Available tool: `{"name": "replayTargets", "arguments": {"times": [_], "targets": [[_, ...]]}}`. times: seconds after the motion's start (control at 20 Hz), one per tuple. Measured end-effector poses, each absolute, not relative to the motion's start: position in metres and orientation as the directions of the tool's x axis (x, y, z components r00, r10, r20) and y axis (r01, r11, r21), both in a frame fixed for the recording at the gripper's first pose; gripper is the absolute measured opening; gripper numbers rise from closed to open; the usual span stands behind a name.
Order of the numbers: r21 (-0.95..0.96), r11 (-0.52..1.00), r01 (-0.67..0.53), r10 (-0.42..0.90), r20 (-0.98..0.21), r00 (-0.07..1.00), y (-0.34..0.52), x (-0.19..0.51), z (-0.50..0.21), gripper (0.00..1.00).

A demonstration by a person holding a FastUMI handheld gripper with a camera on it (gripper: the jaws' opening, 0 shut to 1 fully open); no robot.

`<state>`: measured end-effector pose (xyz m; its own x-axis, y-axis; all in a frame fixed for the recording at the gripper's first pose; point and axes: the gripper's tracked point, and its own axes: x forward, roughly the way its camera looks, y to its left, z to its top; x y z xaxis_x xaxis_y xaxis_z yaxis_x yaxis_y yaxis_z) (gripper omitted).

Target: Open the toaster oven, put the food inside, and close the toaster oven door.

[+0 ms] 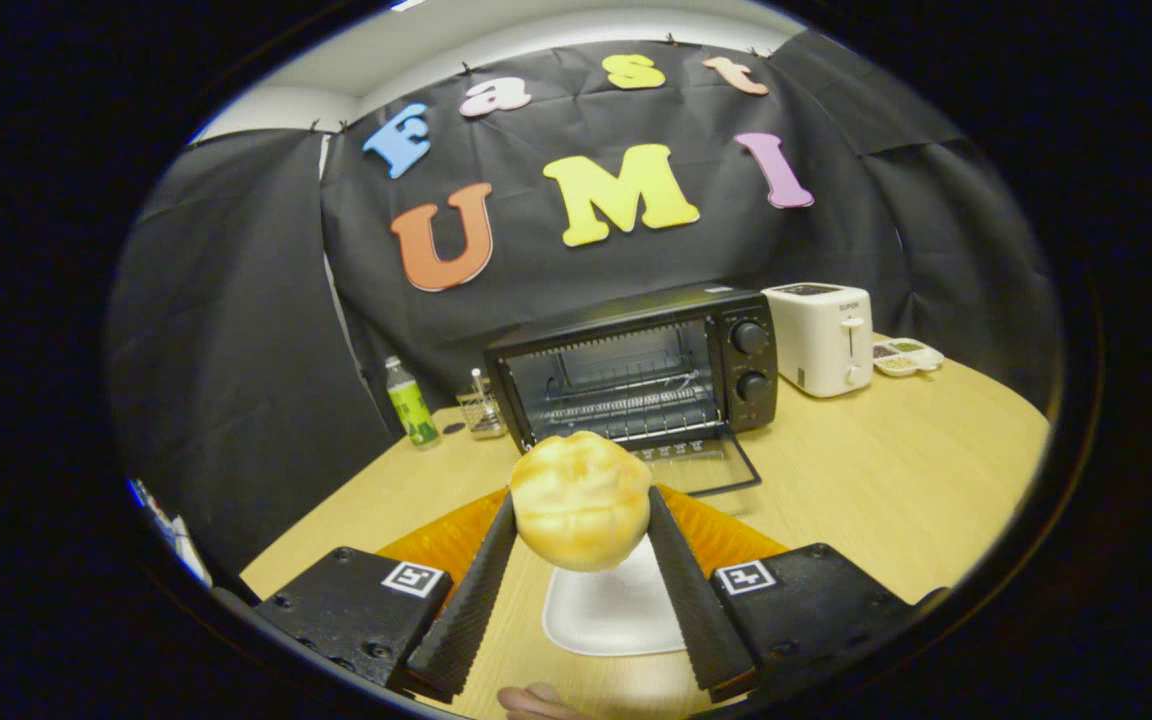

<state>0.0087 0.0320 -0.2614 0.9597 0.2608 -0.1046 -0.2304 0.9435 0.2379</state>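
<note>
While the gripper (581, 520) hovered above the table (896, 480), its jaws were clenched on a round golden bun (581, 500), one finger pressing on each side of it. The bun was lifted clear of a white plate (616, 610), which lay on the table below and between the fingers (471, 590). An orange mat (716, 530) showed under the far part of the plate and spread to both sides behind the fingers.

Beyond the bun stood the black toaster oven (636, 370), its glass door (701, 465) folded down flat onto the table and pointing toward the gripper. A wire rack (626, 405) was visible inside the open cavity, and two round knobs (749, 360) sat one above the other on the panel at the oven's right side.

Just right of the oven stood a white pop-up toaster (821, 338), and beyond that a small divided white dish (904, 356) with contents too small to tell. Left of the oven stood a small clear container (481, 408) and, further left, a bottle with a green label (410, 402). Part of a person's hand (536, 702) appeared at the near edge, below the plate. Black cloth (236, 330) formed the booth's wall behind the table.
</note>
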Motion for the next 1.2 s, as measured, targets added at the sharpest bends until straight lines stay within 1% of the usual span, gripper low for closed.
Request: {"name": "replayTargets", "arguments": {"times": [0.15,0.25,0.4,0.7,0.9,1.05,1.2], "targets": [[0.317,0.902,-0.293,0.329,-0.066,0.942,0.047,0.027,-0.248,0.86],[0.372,0.861,-0.345,0.373,-0.001,0.928,0.058,0.042,-0.233,0.88],[0.388,0.851,-0.355,0.361,0.061,0.931,0.056,0.076,-0.224,0.88],[0.411,0.856,-0.313,0.352,-0.021,0.936,0.062,0.144,-0.244,0.89],[0.456,0.86,-0.229,0.295,-0.077,0.952,0.054,0.191,-0.259,0.89],[0.506,0.842,-0.186,0.257,-0.073,0.964,0.042,0.22,-0.26,0.89],[0.506,0.842,-0.187,0.249,-0.058,0.967,0.038,0.239,-0.255,0.89]]}}
